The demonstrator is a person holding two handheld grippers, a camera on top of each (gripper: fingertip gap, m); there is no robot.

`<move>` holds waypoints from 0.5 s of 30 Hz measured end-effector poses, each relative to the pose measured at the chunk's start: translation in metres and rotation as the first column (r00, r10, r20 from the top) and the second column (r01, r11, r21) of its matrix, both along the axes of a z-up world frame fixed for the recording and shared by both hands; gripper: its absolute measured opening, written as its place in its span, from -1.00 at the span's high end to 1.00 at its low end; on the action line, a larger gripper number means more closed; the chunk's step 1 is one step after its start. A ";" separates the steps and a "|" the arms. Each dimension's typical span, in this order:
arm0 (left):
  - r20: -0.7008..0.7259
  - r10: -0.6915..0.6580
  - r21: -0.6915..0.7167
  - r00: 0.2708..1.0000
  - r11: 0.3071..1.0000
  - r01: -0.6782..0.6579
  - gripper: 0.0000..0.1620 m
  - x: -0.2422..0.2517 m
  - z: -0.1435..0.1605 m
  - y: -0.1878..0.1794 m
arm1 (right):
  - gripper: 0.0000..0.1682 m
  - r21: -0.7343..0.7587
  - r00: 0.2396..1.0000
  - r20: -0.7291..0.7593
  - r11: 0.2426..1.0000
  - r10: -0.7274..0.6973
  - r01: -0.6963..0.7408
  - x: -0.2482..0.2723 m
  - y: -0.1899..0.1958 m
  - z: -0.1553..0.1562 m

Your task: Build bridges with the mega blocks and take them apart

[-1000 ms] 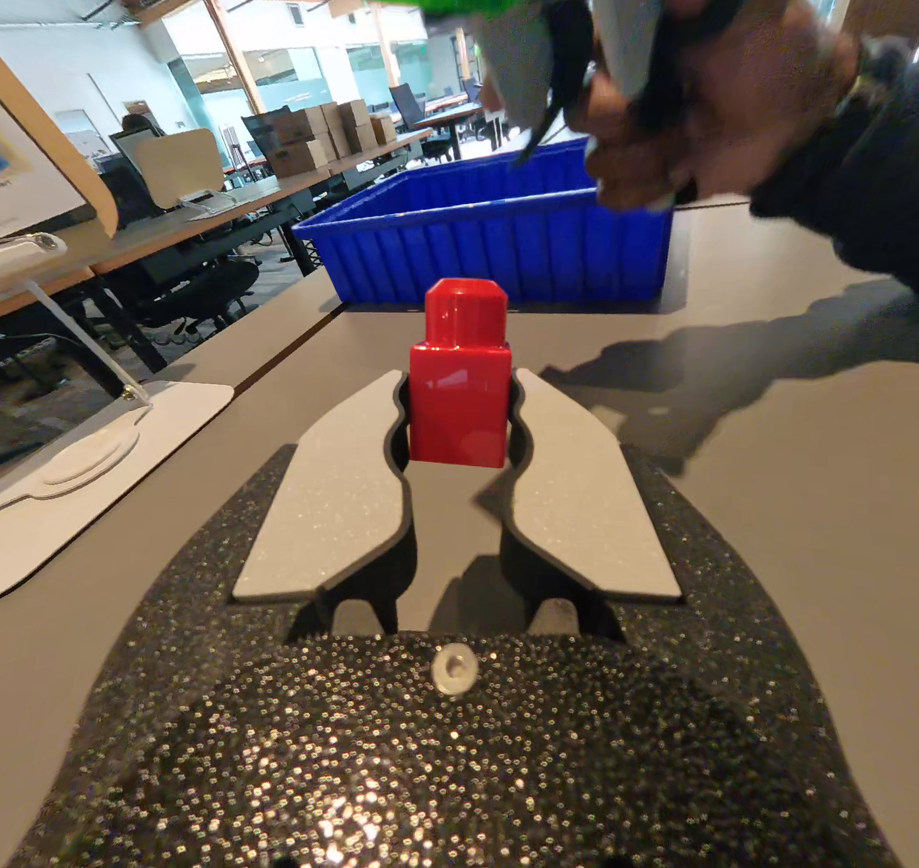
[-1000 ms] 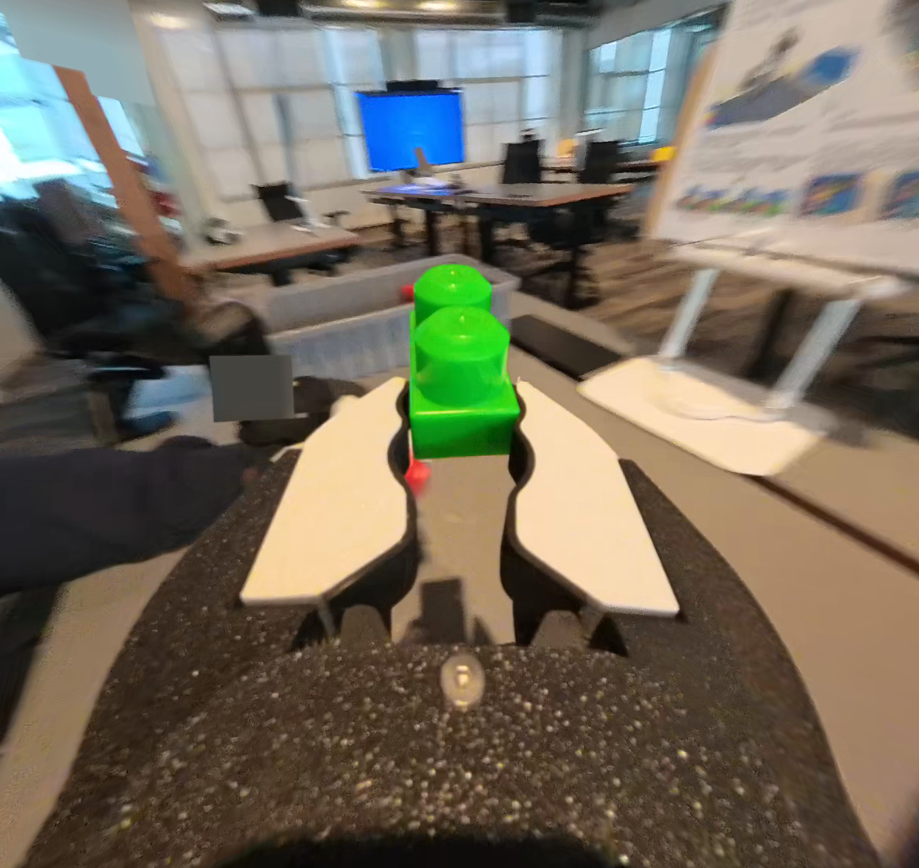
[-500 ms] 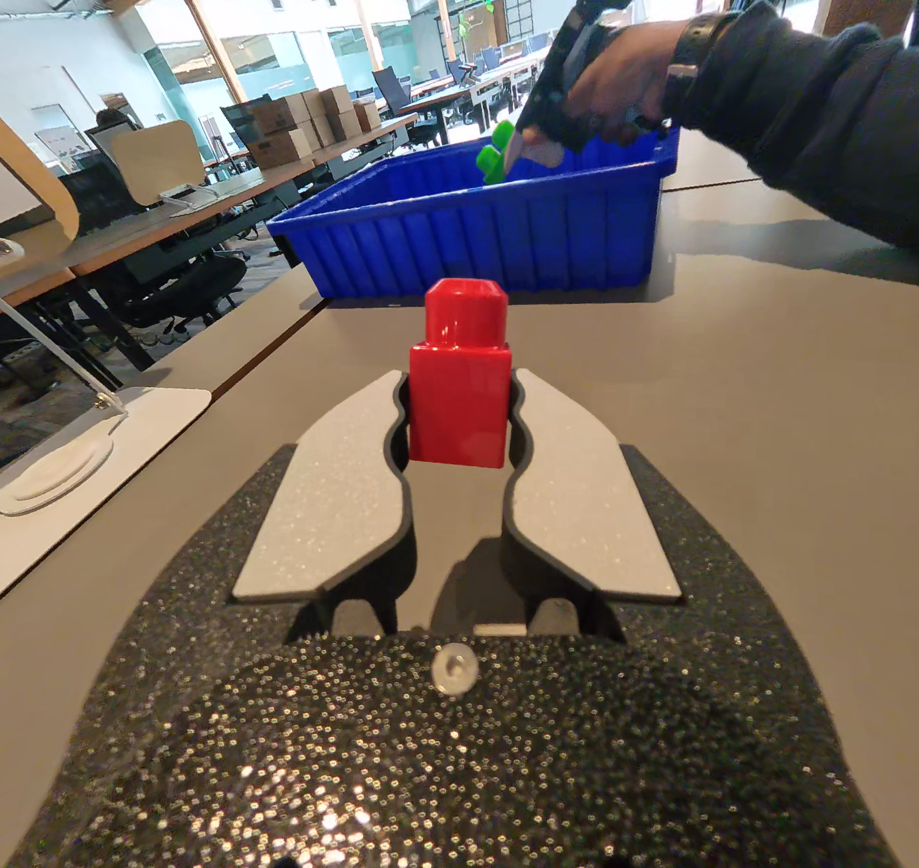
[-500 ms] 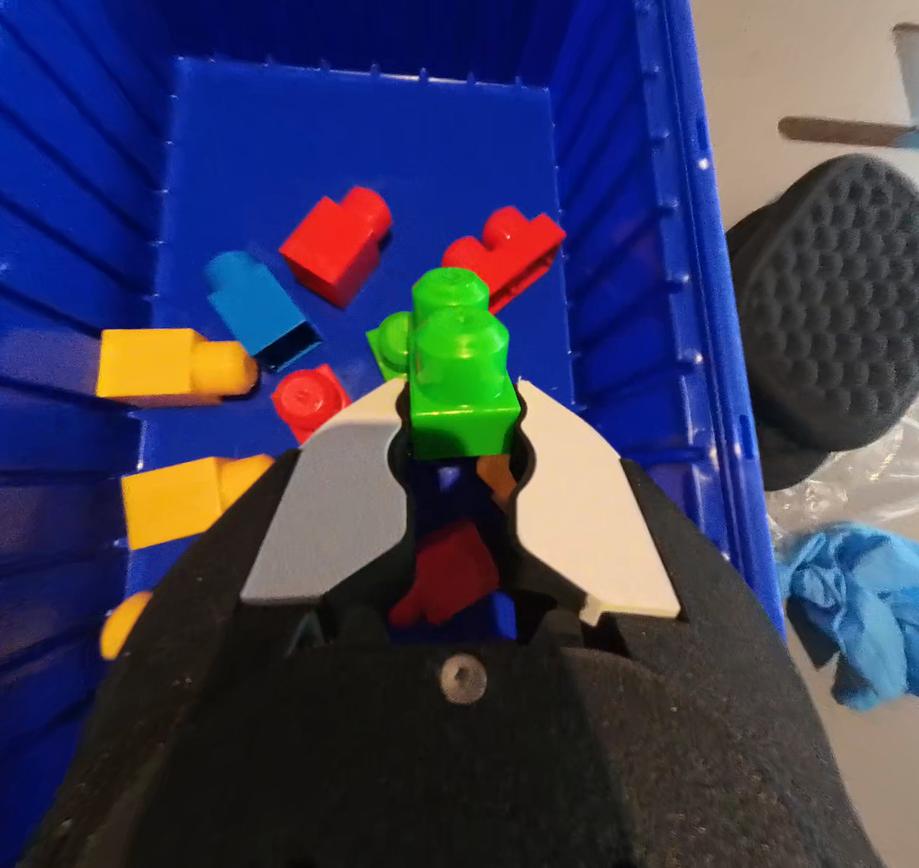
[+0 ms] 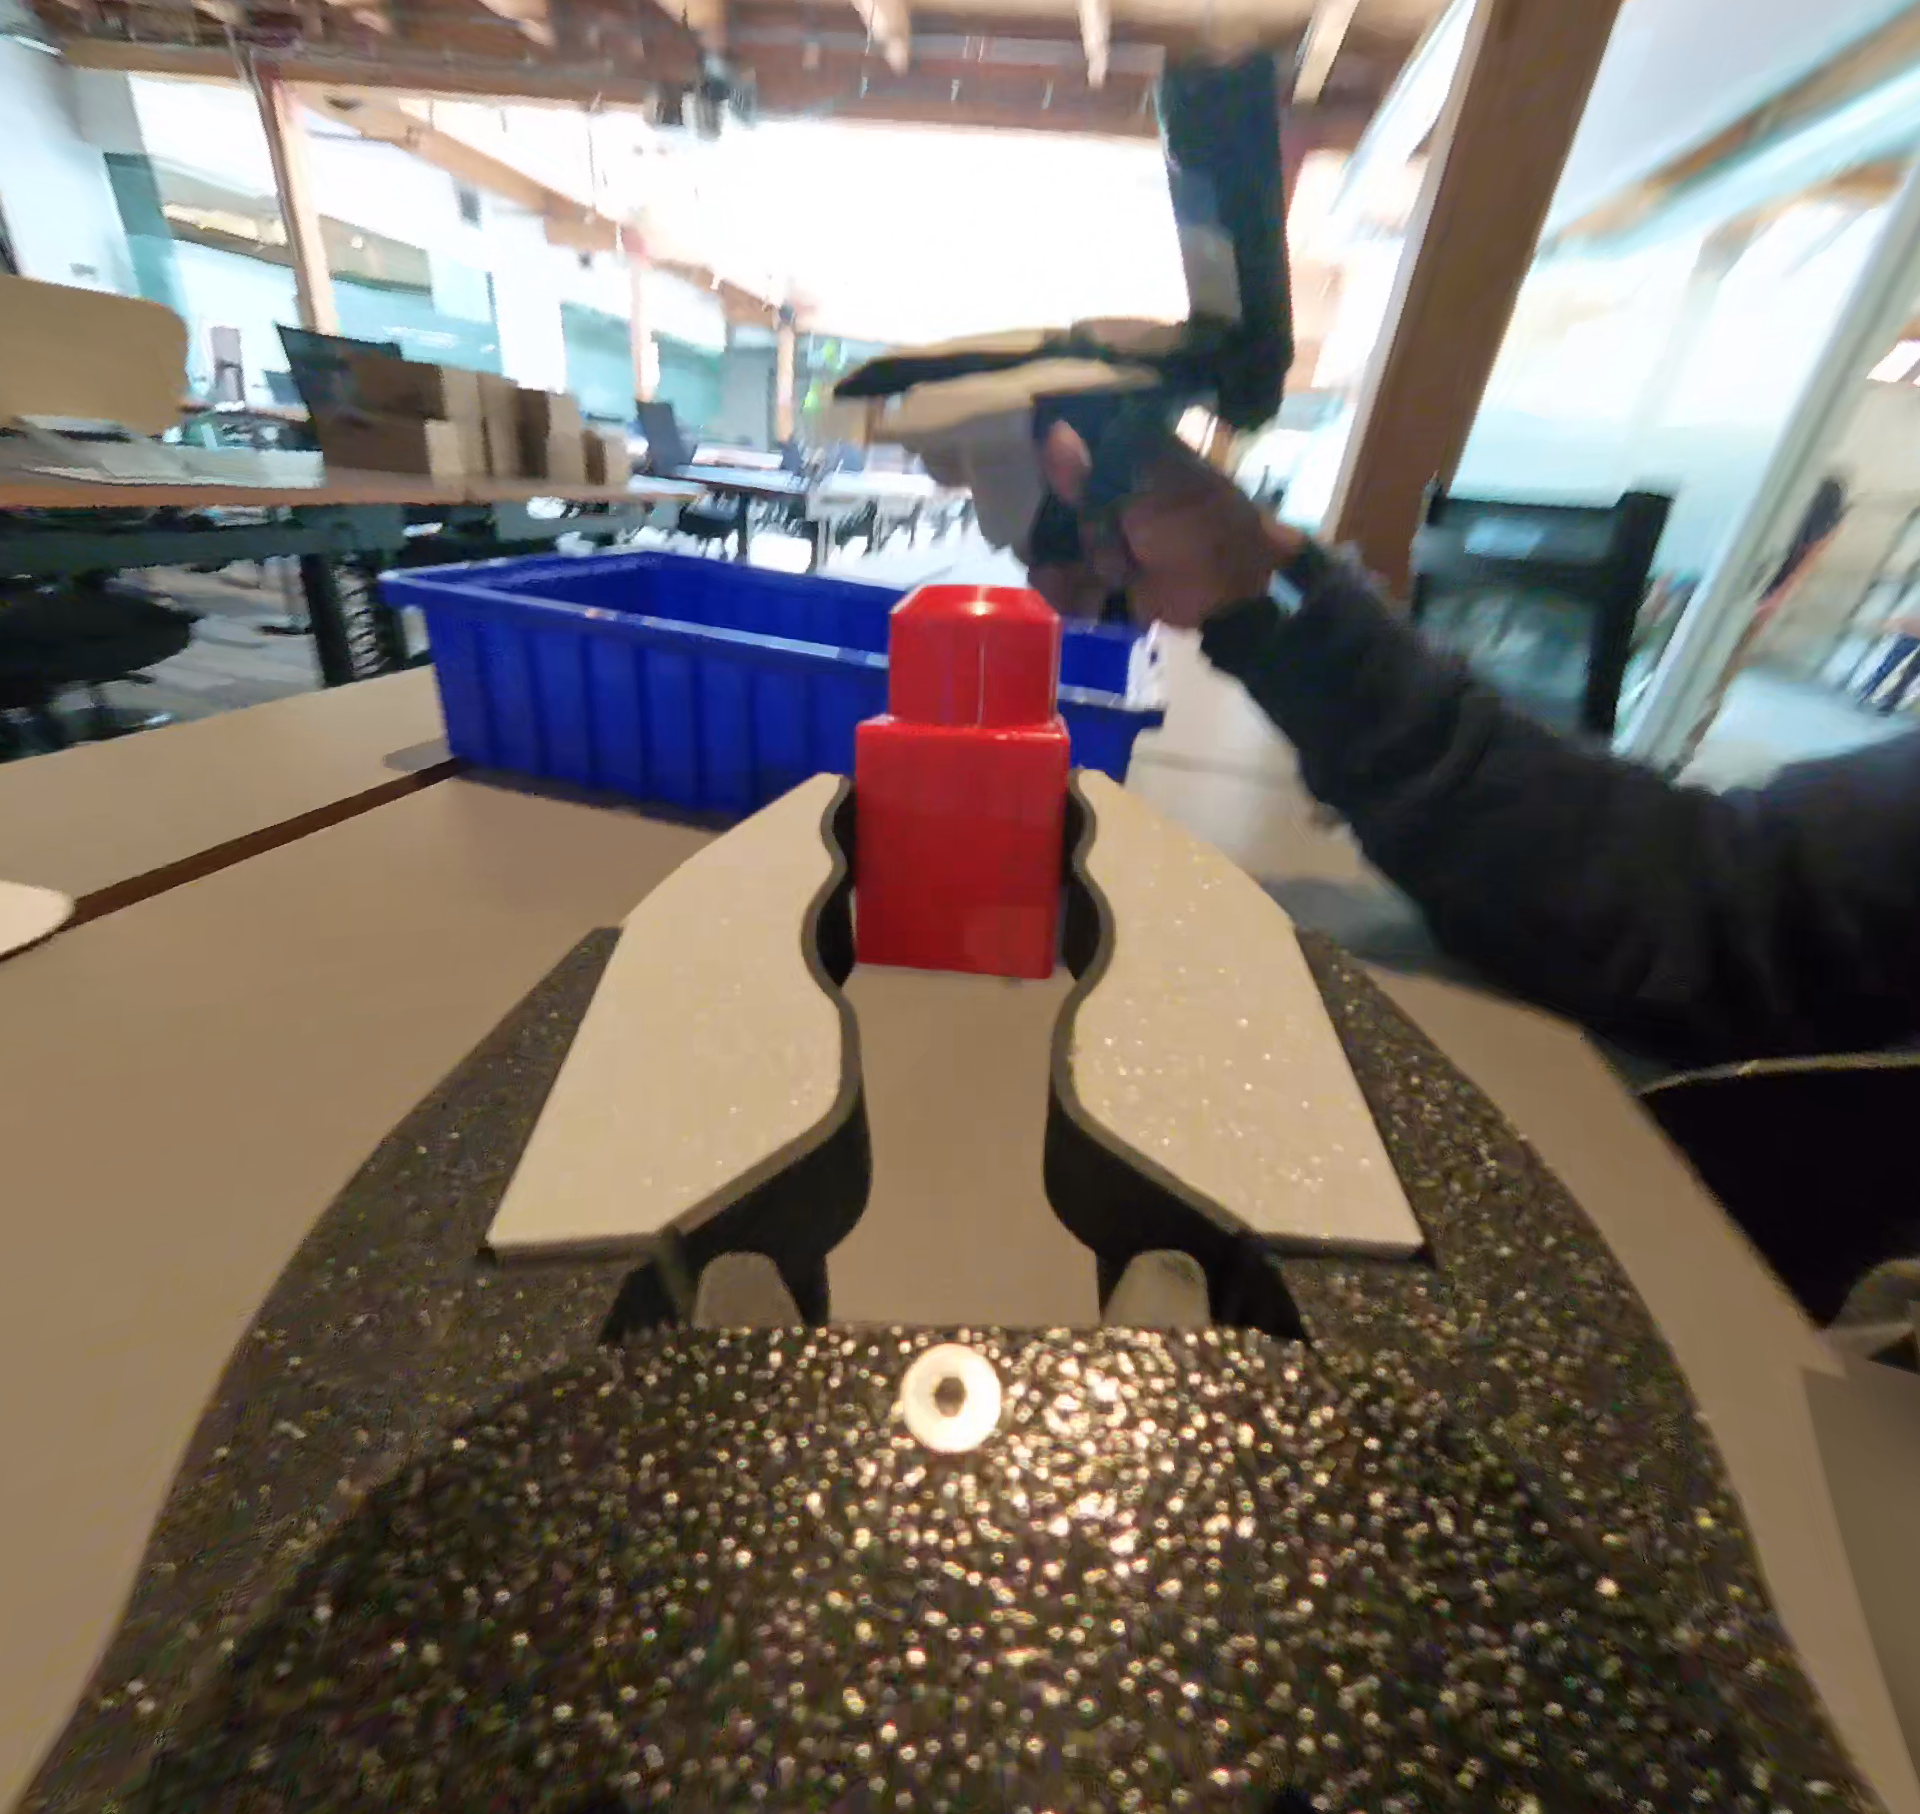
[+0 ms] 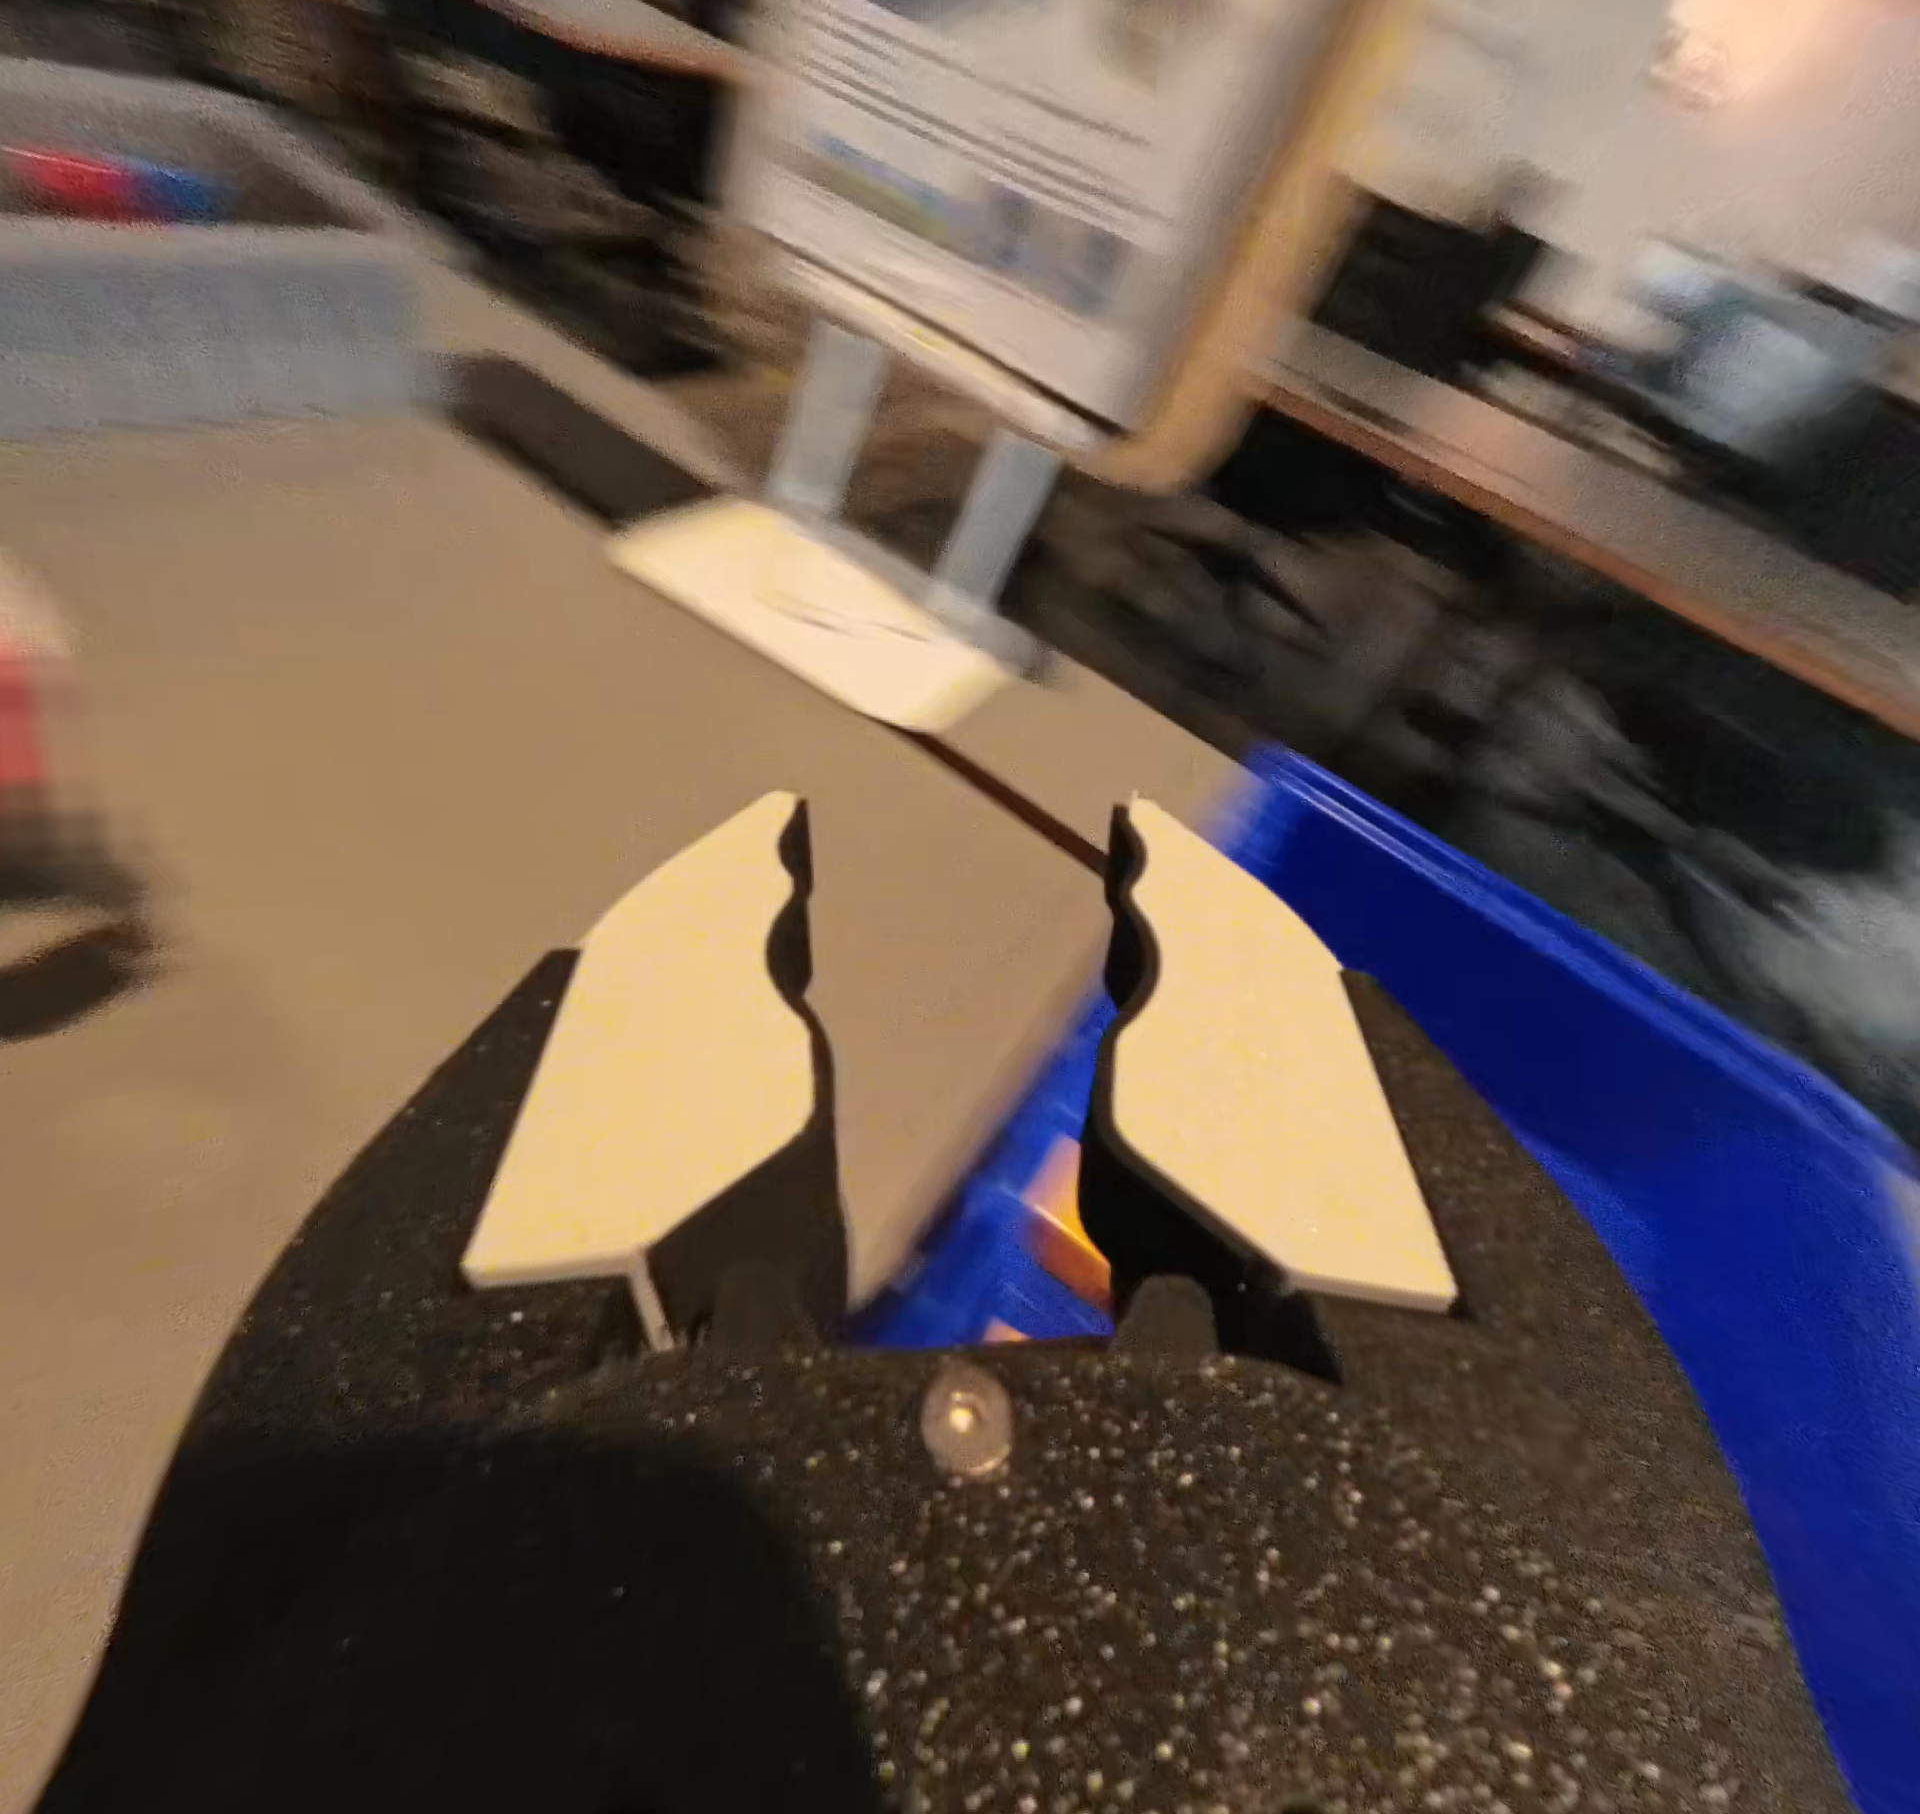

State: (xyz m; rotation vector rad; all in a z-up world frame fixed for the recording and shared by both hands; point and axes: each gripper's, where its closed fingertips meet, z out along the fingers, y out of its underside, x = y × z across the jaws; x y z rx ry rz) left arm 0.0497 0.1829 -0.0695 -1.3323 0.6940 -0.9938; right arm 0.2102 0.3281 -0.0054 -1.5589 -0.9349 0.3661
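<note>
Block, red (image 5: 961,829), clamped upright in left gripper (image 5: 961,881) above grey table (image 5: 312,985) | blue bin (image 5: 644,694) ahead and slightly left, apart | right gripper (image 6: 956,891) spread, empty, over bin rim | judgement: left is the loaded one, bin lies forward.

The red block (image 5: 961,829) was glossy smooth plastic; the blue bin (image 5: 644,694) ribbed plastic; the surface (image 5: 312,985) matt and smooth; the left hand-held gripper (image 5: 961,891) had grainy, sparkly fingers (image 5: 707,1037).
</note>
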 end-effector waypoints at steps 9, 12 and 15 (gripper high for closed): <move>0.337 -0.107 -0.036 0.935 0.991 0.126 0.56 -0.027 0.034 -0.009 | 0.27 -0.273 0.723 -0.135 0.676 0.678 -0.685 -0.195 -0.165 -0.066; 0.337 -0.108 -0.037 0.935 0.991 0.128 0.56 -0.026 0.033 -0.009 | 0.35 -0.279 0.716 -0.264 0.660 0.646 -0.698 -0.204 -0.165 -0.063; 0.317 -0.103 -0.025 0.943 0.993 0.116 0.56 -0.024 0.032 -0.009 | 0.49 -0.259 0.708 -0.341 0.662 0.619 -0.704 -0.198 -0.159 -0.053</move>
